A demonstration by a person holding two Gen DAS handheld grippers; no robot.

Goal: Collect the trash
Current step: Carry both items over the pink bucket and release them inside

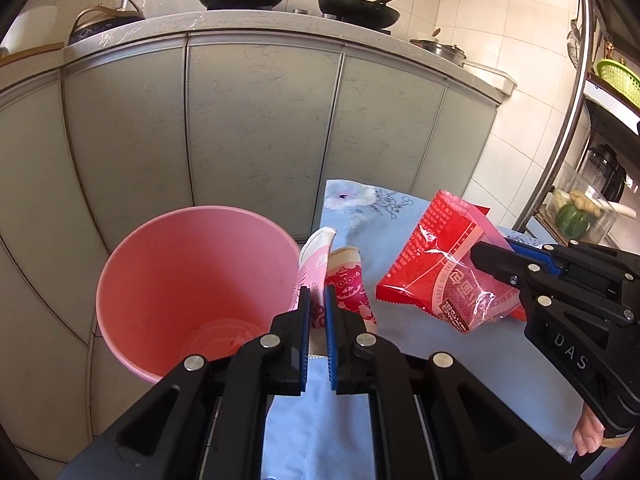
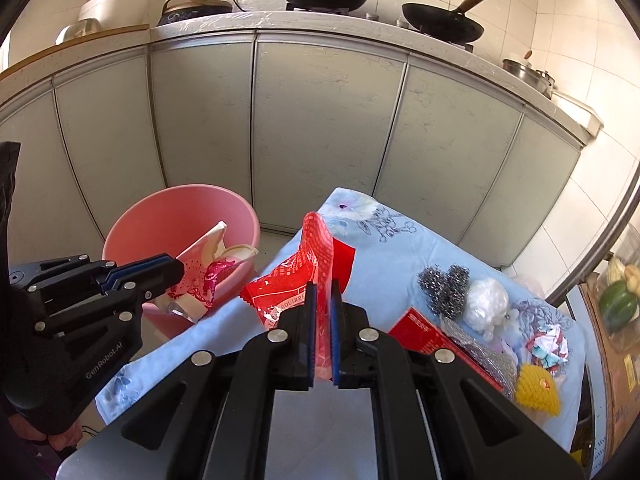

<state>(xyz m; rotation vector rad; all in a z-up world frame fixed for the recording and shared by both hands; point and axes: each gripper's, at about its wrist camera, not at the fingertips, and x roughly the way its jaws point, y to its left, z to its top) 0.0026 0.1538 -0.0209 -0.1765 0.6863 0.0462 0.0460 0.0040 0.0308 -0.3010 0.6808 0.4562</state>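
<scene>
Your left claw (image 1: 317, 304) is pinching a pink-and-white wrapper (image 1: 316, 264) just beside the rim of the pink bucket (image 1: 172, 280), which stands on the floor against the tabletop's edge; your right claw (image 2: 323, 320) is pressed onto a red snack packet (image 2: 296, 280), lifted above the blue floral cloth (image 2: 384, 236); further right on that tabletop lie 2 steel scourers (image 2: 444, 286), a white plastic wad (image 2: 486, 304), a red box (image 2: 424, 334) and a yellow mesh piece (image 2: 536, 388).
</scene>
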